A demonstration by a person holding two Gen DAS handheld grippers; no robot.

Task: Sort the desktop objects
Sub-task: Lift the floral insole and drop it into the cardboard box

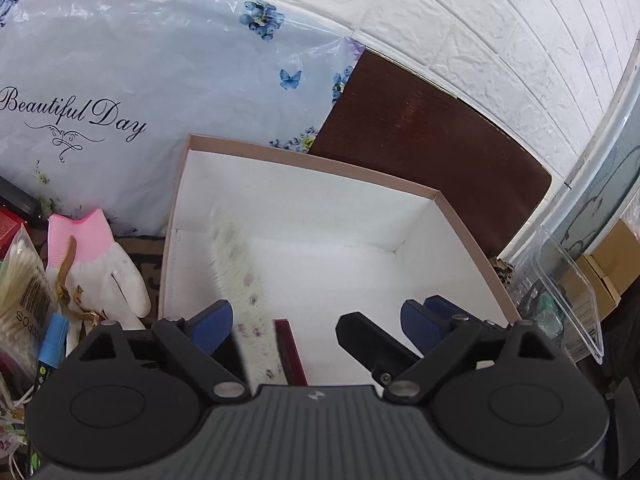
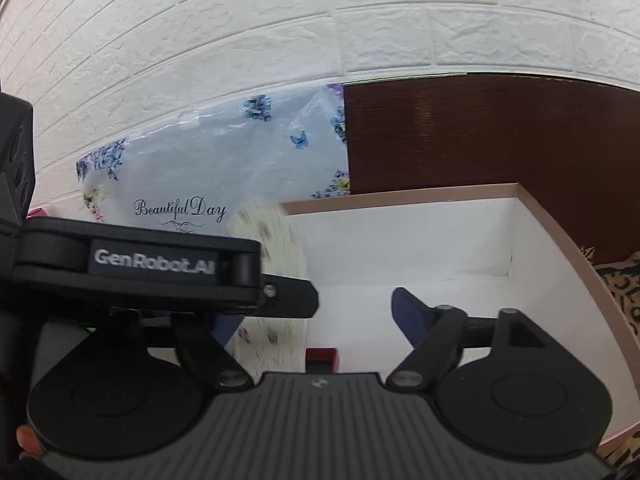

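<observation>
An open cardboard box [image 1: 320, 164] with a pink rim and white inside lies under both grippers; it also shows in the right wrist view [image 2: 560, 224]. My left gripper [image 1: 316, 320] is open above it. A blurred white flowered flat object [image 1: 248, 292] stands on edge beside the left finger, apart from the pads, over a dark red box [image 1: 292, 352]. My right gripper [image 2: 316, 312] is open over the same box. The left gripper's body [image 2: 136, 268] crosses its left side and hides its left finger. The flowered object [image 2: 276, 280] and red box [image 2: 322, 356] show there too.
A flowered "Beautiful Day" plastic bag [image 1: 120, 92] leans on the white brick wall. Left of the box lie a white and pink glove [image 1: 104, 256], a cotton swab pack [image 1: 20, 280] and a blue marker [image 1: 52, 340]. A clear plastic container [image 1: 568, 292] stands right. A dark brown board [image 1: 420, 128] is behind.
</observation>
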